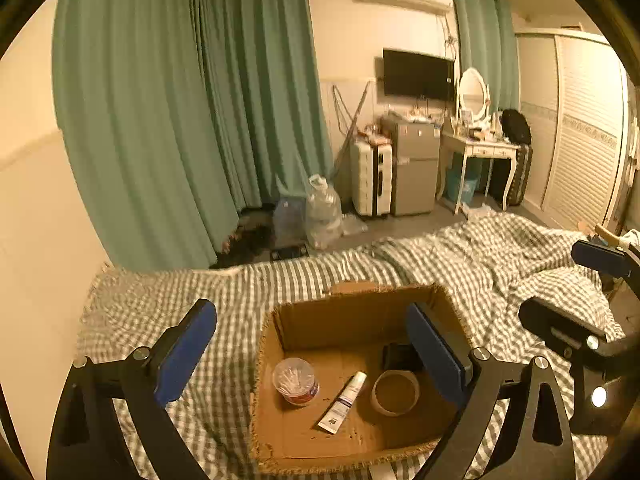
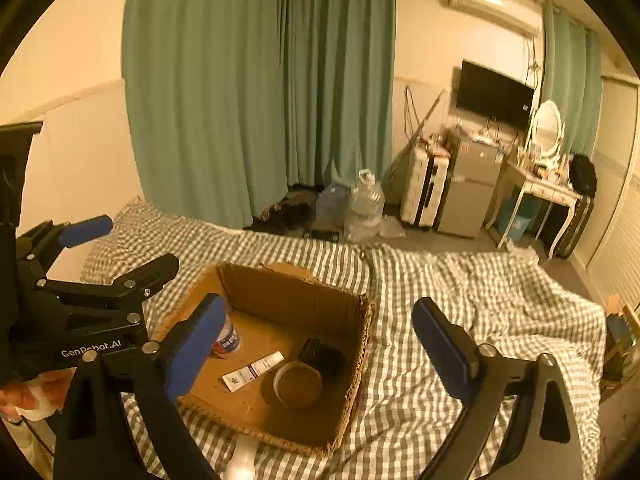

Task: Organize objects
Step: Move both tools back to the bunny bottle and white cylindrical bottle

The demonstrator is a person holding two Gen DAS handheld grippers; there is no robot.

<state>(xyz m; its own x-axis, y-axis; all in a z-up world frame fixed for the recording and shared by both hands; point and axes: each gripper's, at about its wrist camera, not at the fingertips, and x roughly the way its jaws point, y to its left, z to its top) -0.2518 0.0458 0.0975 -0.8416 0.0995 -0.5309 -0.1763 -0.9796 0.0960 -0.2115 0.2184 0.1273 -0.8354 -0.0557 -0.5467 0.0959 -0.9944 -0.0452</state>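
Observation:
An open cardboard box sits on the checked bedspread; it also shows in the right wrist view. Inside lie a cotton swab jar, a white tube, a tape roll and a dark object. The same jar, tube, tape roll and dark object show in the right wrist view. My left gripper is open and empty above the box. My right gripper is open and empty over the box's right side.
The checked bedspread is rumpled to the right. Beyond the bed stand green curtains, water bottles, a suitcase, a small fridge, a dressing table and a wardrobe.

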